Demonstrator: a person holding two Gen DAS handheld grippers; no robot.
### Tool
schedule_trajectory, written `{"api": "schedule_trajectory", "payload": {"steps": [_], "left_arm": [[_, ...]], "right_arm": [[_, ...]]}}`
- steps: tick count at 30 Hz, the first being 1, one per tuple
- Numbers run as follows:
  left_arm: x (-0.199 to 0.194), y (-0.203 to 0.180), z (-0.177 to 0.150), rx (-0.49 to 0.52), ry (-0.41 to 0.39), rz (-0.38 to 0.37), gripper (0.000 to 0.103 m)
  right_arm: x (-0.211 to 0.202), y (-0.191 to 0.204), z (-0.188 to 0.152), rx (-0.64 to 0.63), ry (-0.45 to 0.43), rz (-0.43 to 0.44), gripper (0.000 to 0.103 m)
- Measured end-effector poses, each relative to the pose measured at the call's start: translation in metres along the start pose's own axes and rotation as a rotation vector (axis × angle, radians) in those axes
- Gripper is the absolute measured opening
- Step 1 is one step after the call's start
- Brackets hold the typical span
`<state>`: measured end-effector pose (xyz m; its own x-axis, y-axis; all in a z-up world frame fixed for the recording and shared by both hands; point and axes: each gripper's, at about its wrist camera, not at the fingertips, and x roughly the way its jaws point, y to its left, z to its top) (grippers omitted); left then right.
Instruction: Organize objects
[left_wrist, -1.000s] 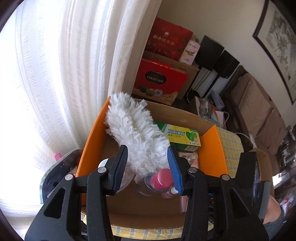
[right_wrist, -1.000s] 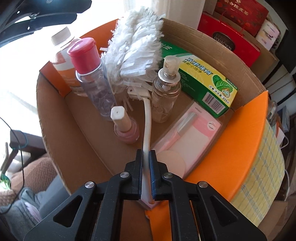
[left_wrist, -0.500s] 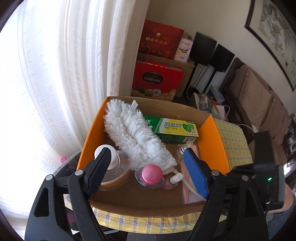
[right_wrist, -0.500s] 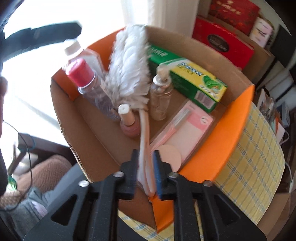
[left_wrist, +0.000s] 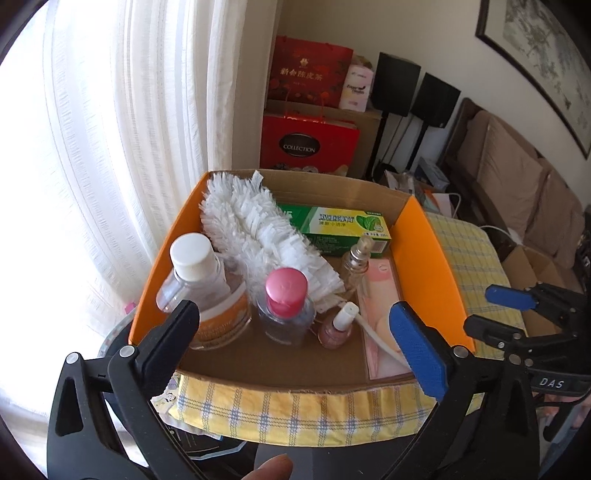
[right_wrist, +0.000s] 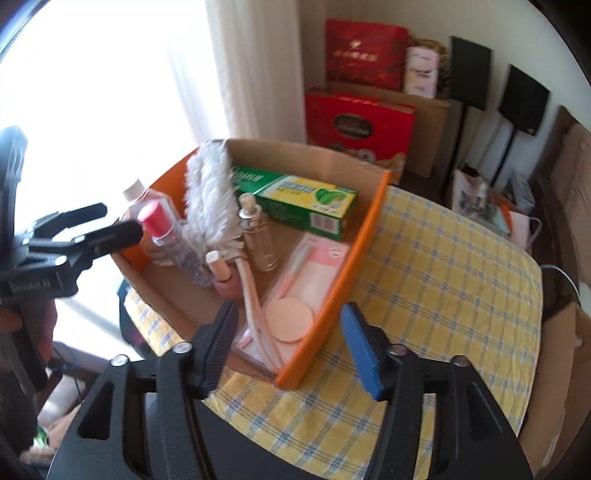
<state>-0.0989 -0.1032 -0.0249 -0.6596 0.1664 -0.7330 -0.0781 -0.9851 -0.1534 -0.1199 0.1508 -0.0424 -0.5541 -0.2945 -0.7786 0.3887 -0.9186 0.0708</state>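
Fingers (right_wrist: 360, 350) of our right gripper (right_wrist: 288, 350) opening, empty; duster (right_wrist: 210, 192) handle runs toward them; left gripper (left_wrist: 295, 343) likewise.

Both tools are made of matte black plastic with a faint speckle. The left gripper (left_wrist: 295, 334) has two broad arms pierced by triangular cut-outs, each hinged on round silver screws, and its fingers (left_wrist: 419, 349) carry ribbed pads: one bright blue, the other showing black. The right gripper (right_wrist: 288, 347) is built the same way, with silver screw heads along its arms, a dark ribbed pad on one finger and a blue one on the other. Seen from the side, one body bears the white letters "DAS", the other a pale, blurred line of print.
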Motion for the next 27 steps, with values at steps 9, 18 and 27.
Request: {"api": "schedule_trajectory", "payload": {"steps": [9, 18, 27], "left_arm": [[-0.01, -0.015, -0.014, 0.023, -0.008, -0.005, 0.103], [-0.024, -0.029, -0.025, 0.012, -0.047, 0.018, 0.103], [-0.036, -0.055, -0.037, 0.064, -0.044, 0.005, 0.103]], "right_arm": [[-0.024, -0.017, -0.02, 0.107, -0.072, -0.083, 0.087], [-0.045, -0.033, -0.045, 0.2, -0.111, -0.139, 0.095], [-0.069, -0.043, -0.07, 0.247, -0.135, -0.225, 0.101]]}}
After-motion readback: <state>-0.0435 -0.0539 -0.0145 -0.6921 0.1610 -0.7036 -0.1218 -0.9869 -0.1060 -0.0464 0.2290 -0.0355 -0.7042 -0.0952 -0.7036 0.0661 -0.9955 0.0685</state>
